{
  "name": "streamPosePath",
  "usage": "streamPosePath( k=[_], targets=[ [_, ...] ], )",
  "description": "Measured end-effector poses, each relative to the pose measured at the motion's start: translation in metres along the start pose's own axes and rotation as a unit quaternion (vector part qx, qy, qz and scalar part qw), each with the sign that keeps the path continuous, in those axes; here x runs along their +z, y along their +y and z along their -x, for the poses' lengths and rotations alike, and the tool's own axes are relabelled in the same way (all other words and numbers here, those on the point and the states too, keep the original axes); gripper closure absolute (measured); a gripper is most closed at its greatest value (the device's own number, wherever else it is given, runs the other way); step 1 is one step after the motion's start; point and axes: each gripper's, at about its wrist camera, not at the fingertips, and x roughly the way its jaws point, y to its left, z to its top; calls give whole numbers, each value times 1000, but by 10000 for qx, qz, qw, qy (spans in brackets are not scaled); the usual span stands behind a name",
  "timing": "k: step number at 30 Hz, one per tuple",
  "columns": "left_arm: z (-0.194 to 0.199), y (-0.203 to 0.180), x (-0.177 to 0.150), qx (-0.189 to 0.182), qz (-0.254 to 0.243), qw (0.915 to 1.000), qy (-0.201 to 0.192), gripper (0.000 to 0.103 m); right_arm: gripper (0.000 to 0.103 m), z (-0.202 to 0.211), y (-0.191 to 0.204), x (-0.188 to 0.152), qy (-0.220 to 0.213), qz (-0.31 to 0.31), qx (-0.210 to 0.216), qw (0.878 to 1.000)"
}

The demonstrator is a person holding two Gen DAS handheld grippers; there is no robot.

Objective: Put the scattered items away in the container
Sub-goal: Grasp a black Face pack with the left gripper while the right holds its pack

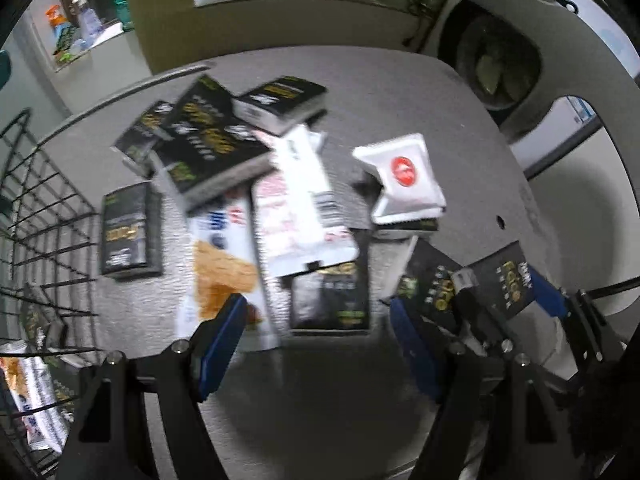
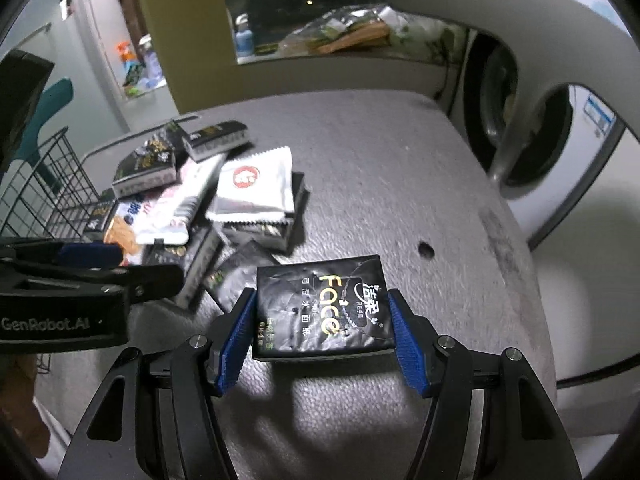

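"Face" stood in gold on the black tissue pack (image 2: 322, 312); "GenRobot.AI" ran along the left gripper (image 2: 132, 268).

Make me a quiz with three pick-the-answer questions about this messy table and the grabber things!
1. Where is the wire basket?
A. left of the pile
B. right of the pile
C. on top of the pile

2. What colour are the pads on the right gripper fingers?
A. red
B. blue
C. yellow

3. What is the right gripper doing?
A. hanging empty
B. gripping the black tissue pack
C. gripping the white sachet

Answers: 1 A, the basket stands at the table's left edge. 2 B, both pads look blue. 3 B, the pads press the pack's two sides.
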Motion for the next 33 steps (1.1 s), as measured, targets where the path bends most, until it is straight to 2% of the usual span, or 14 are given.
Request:
streamPosePath(
  k=[11,13,15,16,25,28,31,32,33],
  targets=[
    [-22,0,12,-46,38,9999,84,26,39,3,3,-8,2,-70,227,9997],
    [-21,0,11,-106,25,9999,57,33,39,3,4,-9,-1,-77,263,9996],
    [-21,-1,10,-247,60,9996,86,44,39,4,4,-9,2,-92,294,9995],
    [-20,-1,9,-255,72,9996,100,44,39,4,4,-9,7,-97,304,9995],
    [-19,2,7,-93,-2,10000,26,43,39,4,8,-9,16,-84,322,9994],
    [-30,-6,8,69,-132,9998,140,43,39,3,7,-9,17,-89,315,9995],
    [-31,-9,6,216,-250,9994,73,43,39,3,6,-9,17,-100,330,9994],
    [-31,-9,6,223,-244,9994,66,45,39,3,6,-9,16,-100,332,9994],
    [-30,-9,6,233,-219,9995,60,51,39,3,6,-9,9,-106,336,9994]
  ],
)
